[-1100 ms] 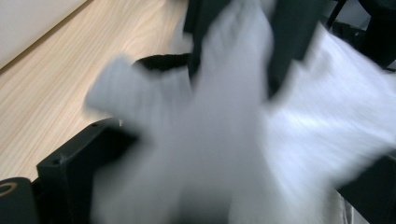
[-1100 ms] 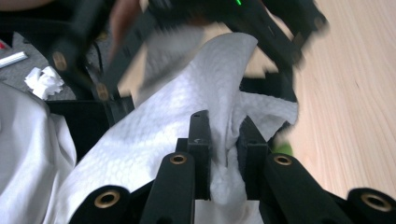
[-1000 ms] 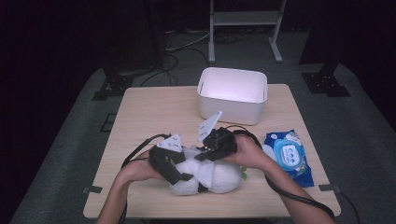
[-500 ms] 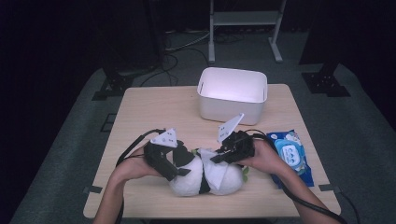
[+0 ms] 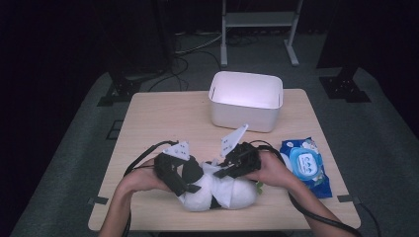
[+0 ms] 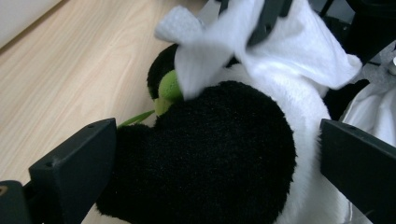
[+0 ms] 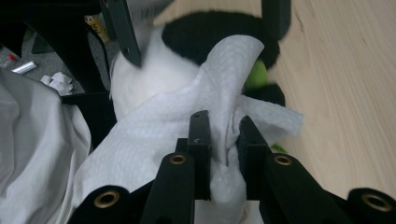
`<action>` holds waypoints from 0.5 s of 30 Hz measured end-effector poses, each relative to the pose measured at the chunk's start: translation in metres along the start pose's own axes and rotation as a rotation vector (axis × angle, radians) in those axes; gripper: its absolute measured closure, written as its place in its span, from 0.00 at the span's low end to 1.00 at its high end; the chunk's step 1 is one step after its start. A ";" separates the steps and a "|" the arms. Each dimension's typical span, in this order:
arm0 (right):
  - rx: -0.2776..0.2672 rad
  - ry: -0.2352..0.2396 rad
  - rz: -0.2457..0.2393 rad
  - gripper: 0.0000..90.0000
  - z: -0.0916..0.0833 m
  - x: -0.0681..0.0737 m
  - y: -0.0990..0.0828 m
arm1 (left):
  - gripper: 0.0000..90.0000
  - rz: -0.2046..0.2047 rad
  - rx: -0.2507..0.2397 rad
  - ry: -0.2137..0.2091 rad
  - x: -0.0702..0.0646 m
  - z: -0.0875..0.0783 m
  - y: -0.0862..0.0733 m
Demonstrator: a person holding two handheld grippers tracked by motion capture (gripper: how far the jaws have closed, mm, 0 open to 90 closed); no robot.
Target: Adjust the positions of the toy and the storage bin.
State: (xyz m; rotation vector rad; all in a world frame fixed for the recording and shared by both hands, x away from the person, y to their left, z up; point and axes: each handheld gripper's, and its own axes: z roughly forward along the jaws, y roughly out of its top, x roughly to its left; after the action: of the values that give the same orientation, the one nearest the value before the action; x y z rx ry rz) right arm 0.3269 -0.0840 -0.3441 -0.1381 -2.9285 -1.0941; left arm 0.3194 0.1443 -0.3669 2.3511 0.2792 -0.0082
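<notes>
R gripper (image 7: 223,140) pinched shut on wet wipe (image 7: 187,126); since 1 s ago I've dragged it rightward across plush panda (image 5: 217,190), near table's front edge. L gripper (image 6: 205,154) clamps panda. Wiping underway, prob. more passes needed.

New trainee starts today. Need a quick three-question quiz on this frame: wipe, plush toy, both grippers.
1. True or false: the right gripper is shut on the white wipe.
2. What does the left gripper clamp: A) the white bin, B) the plush panda, C) the wipes pack?
3. Where is the wipe lying?

Key: 1 true. 2 B. 3 draped over the panda, bunched between the right gripper's jaws.
</notes>
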 end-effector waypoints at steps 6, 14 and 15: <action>-0.021 0.019 -0.052 0.87 0.014 0.001 0.031 | 0.00 0.004 0.009 -0.006 -0.001 0.000 -0.001; 0.033 0.023 -0.060 0.87 0.016 -0.007 0.035 | 0.00 -0.008 0.009 -0.012 0.000 0.000 -0.004; 0.049 0.015 -0.046 0.87 0.014 -0.009 0.031 | 0.00 -0.008 0.007 -0.013 -0.001 0.001 -0.004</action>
State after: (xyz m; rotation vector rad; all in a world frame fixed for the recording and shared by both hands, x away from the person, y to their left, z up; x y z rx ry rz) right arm 0.3385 -0.0521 -0.3342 -0.0611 -2.9566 -1.0223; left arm 0.3181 0.1465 -0.3701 2.3561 0.2831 -0.0279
